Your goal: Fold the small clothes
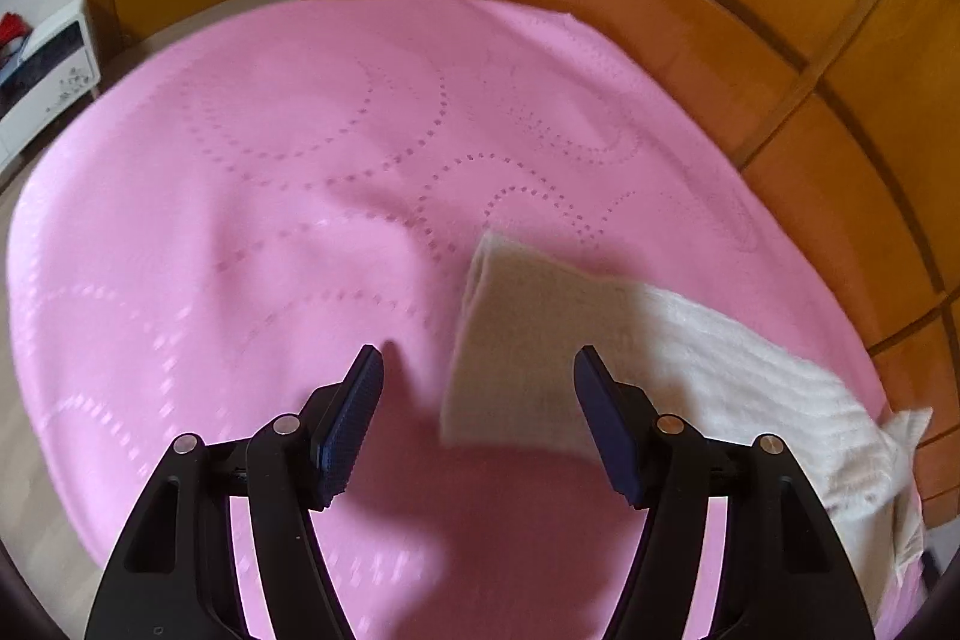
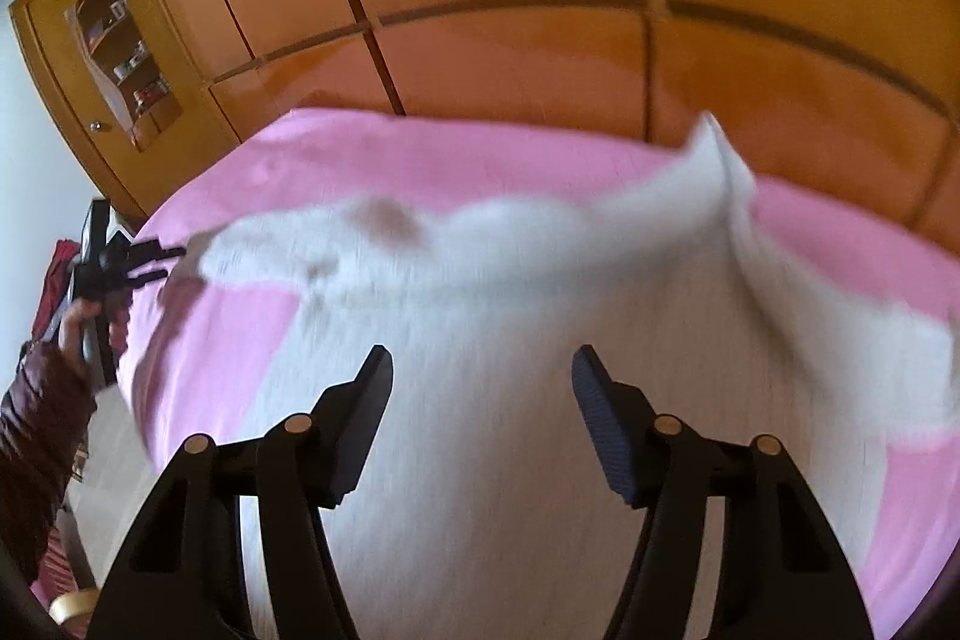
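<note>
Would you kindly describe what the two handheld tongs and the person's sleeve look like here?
Both the left tongs and the right tongs have black plastic arms with round silver pins and dark blue, finely textured pads. The sleeve is dark maroon and quilted, like a puffer jacket.

Garment (image 2: pixel 480 340) is spread on bedcover (image 1: pixel 270 220), twd its right side; one end is folded over w/ edge raised. Wardrobe (image 1: pixel 690 10) is set behind bed; left gripper (image 2: pixel 129 259) is held at garment's left end.
</note>
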Demonstrator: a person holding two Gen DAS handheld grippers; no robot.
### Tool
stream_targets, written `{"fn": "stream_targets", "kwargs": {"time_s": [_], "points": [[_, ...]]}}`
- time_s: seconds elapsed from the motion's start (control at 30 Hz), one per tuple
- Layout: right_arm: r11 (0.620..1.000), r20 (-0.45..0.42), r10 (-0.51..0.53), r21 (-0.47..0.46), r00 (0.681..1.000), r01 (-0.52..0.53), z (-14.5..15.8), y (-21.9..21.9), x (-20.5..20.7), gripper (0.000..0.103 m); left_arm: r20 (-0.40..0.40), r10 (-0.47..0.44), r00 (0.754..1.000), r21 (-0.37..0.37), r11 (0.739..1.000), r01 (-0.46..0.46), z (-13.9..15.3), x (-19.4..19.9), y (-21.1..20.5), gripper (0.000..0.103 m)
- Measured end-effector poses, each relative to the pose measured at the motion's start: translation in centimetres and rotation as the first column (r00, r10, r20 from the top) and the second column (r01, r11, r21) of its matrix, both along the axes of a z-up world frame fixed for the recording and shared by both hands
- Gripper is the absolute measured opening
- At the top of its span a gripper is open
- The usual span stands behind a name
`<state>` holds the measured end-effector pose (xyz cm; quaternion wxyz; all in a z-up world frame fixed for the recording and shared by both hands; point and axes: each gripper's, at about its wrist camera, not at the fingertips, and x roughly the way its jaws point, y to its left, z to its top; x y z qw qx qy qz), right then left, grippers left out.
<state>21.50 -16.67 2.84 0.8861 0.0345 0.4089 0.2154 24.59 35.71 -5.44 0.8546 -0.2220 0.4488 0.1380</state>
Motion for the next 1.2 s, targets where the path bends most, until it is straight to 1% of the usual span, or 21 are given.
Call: {"fn": "stream_targets", "kwargs": {"time_s": [0.07,0.13,0.17,0.23,0.27,0.33,0.4,0.43,0.47,0.5,0.53,0.67,0.8,0.9,0.97,1.03,1.07,1.1,1.13,1.17,1.2], "points": [[0.999,-0.003,0.018,-0.041,1.000,-0.019,0.2,1.3,3.3,0.062,-0.011,0.002,1.000,-0.004,1.000,-0.002,-0.5,1.4,0.6,0.064],[0.995,-0.031,0.066,-0.073,0.997,-0.068,-0.2,2.8,6.2,0.062,-0.012,-0.004,1.000,-0.006,1.000,0.004,-0.7,2.2,0.5,0.044],[0.991,-0.047,0.072,-0.106,0.996,-0.077,-0.7,3.6,7.9,0.062,-0.013,-0.021,1.000,0.002,1.000,0.021,-0.8,2.6,0.4,0.039],[0.984,-0.116,0.107,-0.129,0.988,-0.122,-2.2,4.7,10.1,0.066,-0.012,-0.042,0.999,0.010,0.999,0.042,-0.8,2.5,0.5,0.015],[0.978,-0.143,0.098,-0.170,0.985,-0.122,-3.2,5.5,11.5,0.066,-0.003,-0.060,0.998,0.008,0.998,0.060,-0.7,2.5,0.4,0.009],[0.967,-0.208,0.126,-0.192,0.970,-0.167,-4.9,6.1,13.3,0.072,0.017,-0.059,0.998,0.014,0.998,0.058,-0.4,2.0,0.5,0.007],[0.955,-0.285,0.139,-0.216,0.948,-0.205,-6.4,6.6,14.5,0.073,0.048,-0.060,0.997,0.029,0.998,0.058,0.4,0.9,0.5,0.007],[0.949,-0.305,0.148,-0.223,0.941,-0.221,-6.8,6.8,14.8,0.072,0.067,-0.060,0.996,0.035,0.998,0.057,0.8,0.4,0.5,0.006],[0.939,-0.307,0.163,-0.243,0.938,-0.243,-6.9,6.9,14.7,0.058,0.085,-0.058,0.995,0.043,0.998,0.055,1.3,0.0,0.6,0.006],[0.931,-0.305,0.182,-0.254,0.935,-0.264,-6.8,7.1,14.6,0.032,0.105,-0.054,0.993,0.057,0.997,0.048,2.1,-1.1,0.8,0.006],[0.925,-0.299,0.200,-0.256,0.933,-0.280,-6.5,7.2,14.6,0.006,0.125,-0.049,0.991,0.068,0.997,0.041,2.7,-1.7,1.0,0.006],[0.915,-0.169,0.249,-0.281,0.954,-0.289,-3.5,7.9,14.2,0.005,0.206,-0.038,0.978,0.110,0.994,0.015,5.7,-3.9,1.6,0.006],[0.928,-0.023,0.244,-0.284,0.970,-0.240,-1.1,9.9,14.7,0.005,0.297,-0.013,0.955,0.167,0.985,-0.038,9.1,-6.0,1.8,0.006],[0.950,0.061,0.196,-0.260,0.979,-0.174,-1.3,11.8,15.4,0.005,0.321,0.023,0.947,0.224,0.970,-0.099,10.4,-6.4,2.4,0.006],[0.958,0.078,0.153,-0.256,0.985,-0.129,-2.6,13.2,16.3,0.005,0.304,0.056,0.951,0.233,0.964,-0.131,10.1,-5.9,2.9,0.006],[0.969,0.092,0.110,-0.230,0.990,-0.086,-3.9,14.0,16.9,0.006,0.257,0.094,0.962,0.250,0.955,-0.160,8.9,-5.0,3.4,0.006],[0.976,0.087,0.067,-0.215,0.994,-0.047,-4.5,13.8,17.2,0.010,0.224,0.113,0.968,0.267,0.948,-0.173,8.1,-4.2,3.5,0.006],[0.981,0.075,0.027,-0.196,0.997,-0.012,-4.9,13.5,17.3,0.036,0.178,0.136,0.975,0.263,0.948,-0.181,6.7,-3.3,3.9,0.006],[0.986,0.071,-0.005,-0.167,0.997,0.017,-5.0,12.9,17.0,0.068,0.140,0.137,0.981,0.258,0.951,-0.170,5.6,-2.8,4.2,0.006],[0.989,0.083,-0.019,-0.143,0.996,0.030,-5.1,12.1,16.2,0.071,0.103,0.152,0.983,0.274,0.946,-0.175,4.6,-2.4,4.4,0.006],[0.990,0.082,-0.011,-0.136,0.997,0.022,-5.2,11.5,15.4,0.069,0.058,0.180,0.982,0.293,0.937,-0.189,3.5,-2.0,4.7,0.007]]}}
